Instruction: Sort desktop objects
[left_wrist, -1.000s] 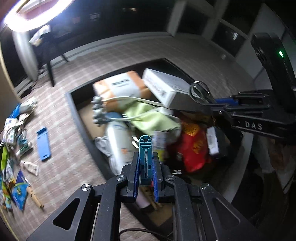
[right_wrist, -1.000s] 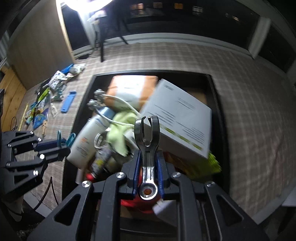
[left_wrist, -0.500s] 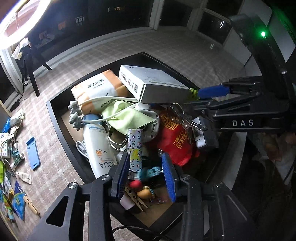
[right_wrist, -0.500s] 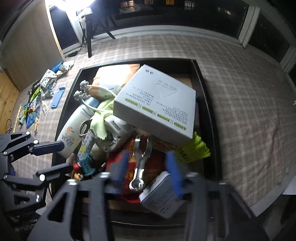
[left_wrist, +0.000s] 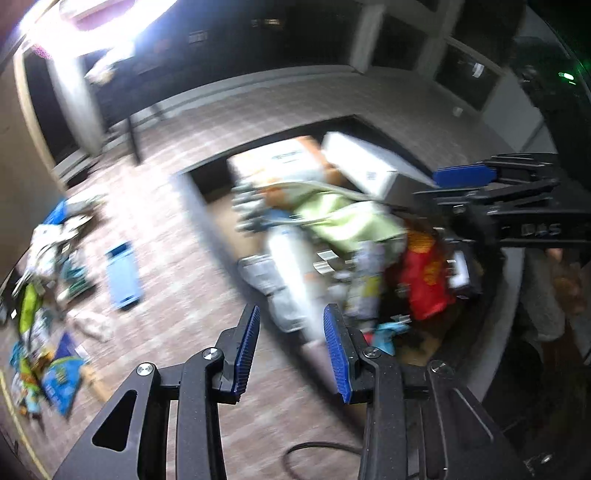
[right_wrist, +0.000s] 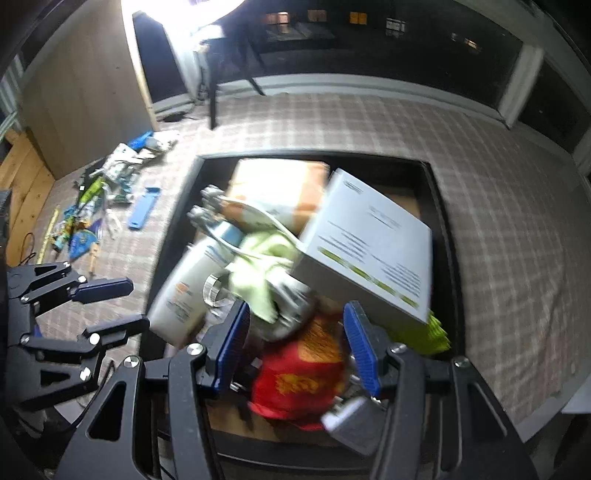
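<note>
A black tray (right_wrist: 443, 229) on the checked tablecloth holds a heap: a white box (right_wrist: 369, 243), an orange-and-white pack (right_wrist: 277, 181), a white bottle (right_wrist: 181, 295), a green cloth (right_wrist: 262, 258) and a red pouch (right_wrist: 306, 373). The tray also shows in the left wrist view (left_wrist: 199, 206). My left gripper (left_wrist: 291, 347) is open and empty, above the tray's near-left edge. My right gripper (right_wrist: 297, 347) is open and empty, above the red pouch. Both views are motion-blurred.
Loose items lie on the cloth left of the tray: a blue flat piece (left_wrist: 123, 275), snack packets (left_wrist: 55, 380) and small packages (right_wrist: 122, 166). A ring light stand (left_wrist: 81, 110) stands beyond the table. The right gripper's body (left_wrist: 517, 206) reaches in over the tray's right side.
Both grippers opened and dropped what they held, a teal clip on the left and a metal wrench on the right, into the tray. Both have since drawn back and swung left.
</note>
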